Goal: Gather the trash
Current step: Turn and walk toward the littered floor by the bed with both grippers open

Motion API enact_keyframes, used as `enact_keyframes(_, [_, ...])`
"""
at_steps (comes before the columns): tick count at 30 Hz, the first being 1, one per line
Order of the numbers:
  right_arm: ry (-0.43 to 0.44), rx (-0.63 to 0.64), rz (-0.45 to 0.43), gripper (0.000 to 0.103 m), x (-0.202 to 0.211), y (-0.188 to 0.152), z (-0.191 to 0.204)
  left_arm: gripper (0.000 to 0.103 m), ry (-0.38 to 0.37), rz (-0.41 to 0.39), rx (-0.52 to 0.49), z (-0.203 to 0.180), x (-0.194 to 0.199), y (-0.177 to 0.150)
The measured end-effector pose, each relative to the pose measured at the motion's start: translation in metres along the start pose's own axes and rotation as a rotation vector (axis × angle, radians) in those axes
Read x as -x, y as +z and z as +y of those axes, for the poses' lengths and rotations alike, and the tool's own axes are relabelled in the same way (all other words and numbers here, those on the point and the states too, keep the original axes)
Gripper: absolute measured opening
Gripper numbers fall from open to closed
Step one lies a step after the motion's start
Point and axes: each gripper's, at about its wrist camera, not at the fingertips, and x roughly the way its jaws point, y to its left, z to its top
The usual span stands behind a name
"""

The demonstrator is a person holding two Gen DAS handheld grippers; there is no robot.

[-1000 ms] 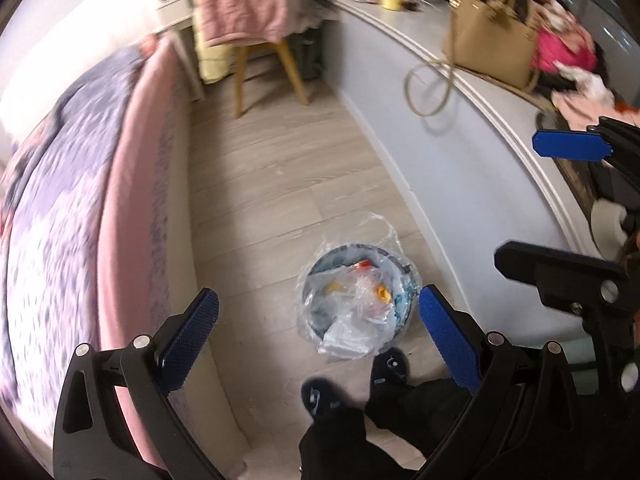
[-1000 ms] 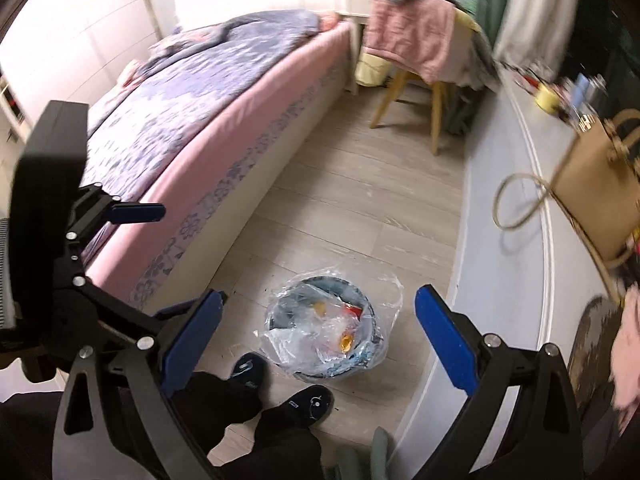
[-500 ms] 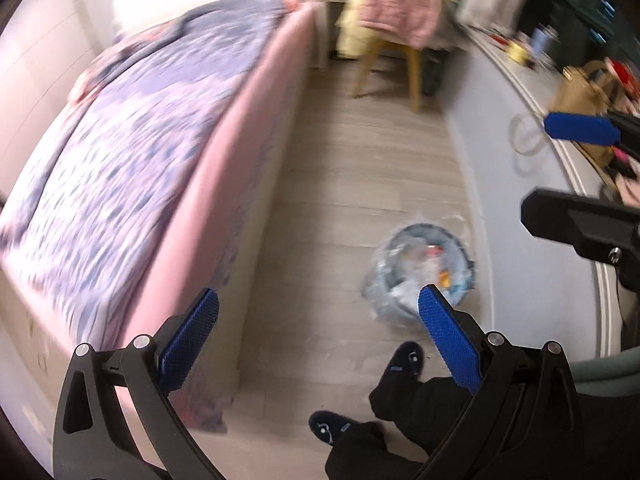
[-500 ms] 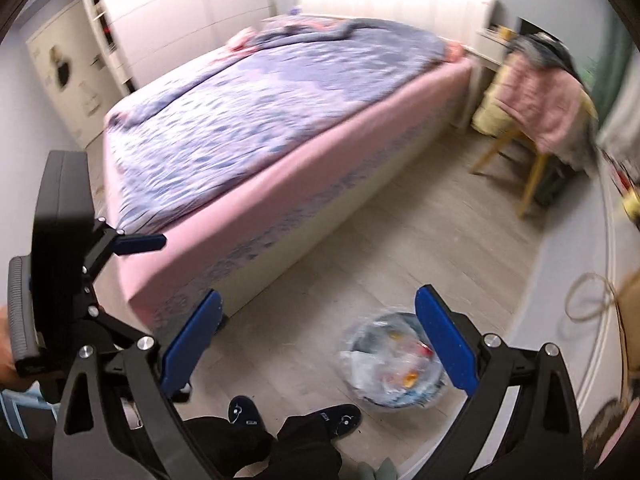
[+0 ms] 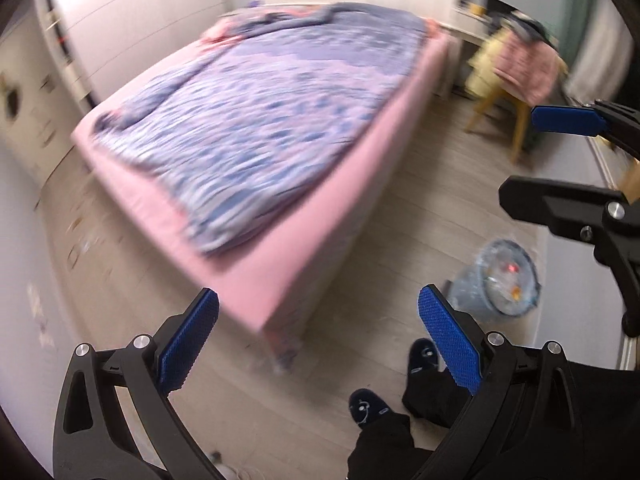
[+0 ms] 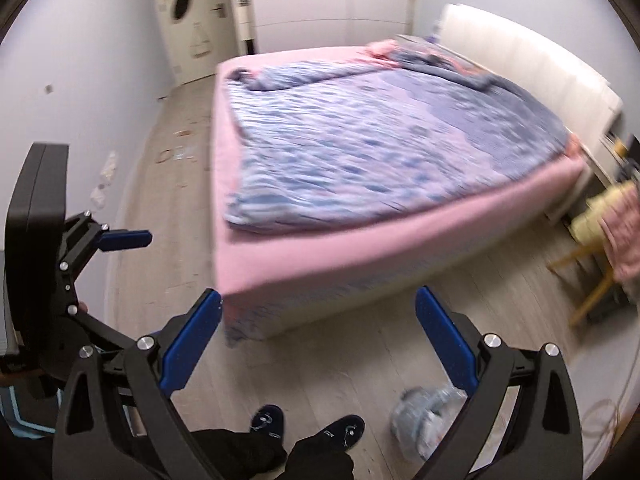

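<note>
A bin lined with a clear plastic bag (image 5: 504,280) holds colourful scraps and stands on the wood floor by the right wall; it also shows low in the right wrist view (image 6: 428,412). Small scraps of litter (image 6: 176,154) lie scattered on the floor along the far side of the bed, blurred. My left gripper (image 5: 316,340) is open with nothing between its blue pads. My right gripper (image 6: 318,336) is open too and empty. Each gripper appears at the edge of the other's view.
A big bed (image 6: 380,168) with a pink sheet and a purple patterned quilt fills the middle of the room. A wooden chair (image 5: 516,80) draped with clothes stands at the far right. The person's dark slippers (image 6: 308,424) stand on the floor below me.
Both views have swung left, away from the counter and bin toward the bed and the far floor. The bin has slid to the lower right of each view. Both grippers stay open.
</note>
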Motion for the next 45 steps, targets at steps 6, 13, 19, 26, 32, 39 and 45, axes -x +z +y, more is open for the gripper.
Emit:
enact_keyframes(6, [0.111, 0.177, 0.006, 0.094, -0.029, 0.045, 0.061, 0.097, 0.106, 0.018, 0.218, 0.085, 0.019, -0.035])
enact_keyframes(13, [0.289, 0.349, 0.015, 0.094, -0.074, 0.101, 0.130, 0.097, 0.239, 0.036, 0.416, 0.158, 0.020, -0.047])
enact_keyframes(19, [0.471, 0.537, 0.023, 0.094, -0.096, 0.138, 0.189, 0.097, 0.343, 0.047, 0.688, 0.231, 0.030, -0.052])
enact_keyframes(26, [0.583, 0.700, -0.002, 0.094, -0.112, 0.171, 0.246, 0.097, 0.501, 0.036, 0.828, 0.286, 0.062, -0.069])
enact_keyframes(32, [0.635, 0.714, 0.009, 0.094, -0.138, 0.212, 0.308, 0.097, 0.578, 0.034, 0.971, 0.349, 0.077, -0.098])
enact_keyframes(39, [0.583, 0.735, -0.037, 0.094, -0.184, 0.247, 0.402, 0.097, 0.613, 0.003, 0.916, 0.453, 0.072, -0.122])
enact_keyframes(45, [0.513, 0.687, -0.047, 0.094, -0.201, 0.290, 0.466, 0.097, 0.540, -0.024, 0.789, 0.546, 0.065, -0.113])
